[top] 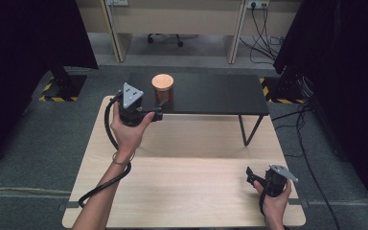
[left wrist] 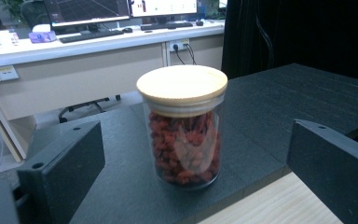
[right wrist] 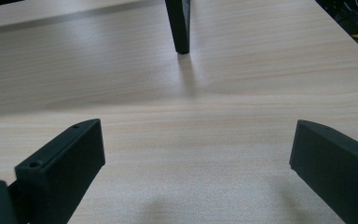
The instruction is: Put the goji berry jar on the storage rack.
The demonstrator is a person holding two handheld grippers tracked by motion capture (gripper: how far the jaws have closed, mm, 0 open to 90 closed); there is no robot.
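- Nearest, at 5 o'clock on the table (top: 182, 191), the right gripper (top: 250, 174) rests low in the person's hand, jaws wide apart and holding nothing; its own view looks along bare wood toward a shelf leg (right wrist: 178, 28).
- That hand sits idle, wrist on the table edge, gripper pointing toward 11 o'clock.
- Farther, at 10 o'clock, the left gripper (top: 159, 115) is held up at the front edge of the black shelf (top: 211, 93), forearm stretched forward from the bottom, cable looping behind.
- Its jaws stand apart, either side of the jar (left wrist: 184, 126) but not touching it; the jar lies just beyond the tips.
- The jar stands upright on the shelf near its front left edge, at 11 o'clock, with a wooden lid (left wrist: 182, 84) seated on it and red dried fruit inside.
- I judge the step to be the reach: the grasp is lined up but not made.
- The next move calls for easing forward until the glass sits between the jaws, below the lid, then closing gently and squarely so the smooth jar doesn't slip or tip.
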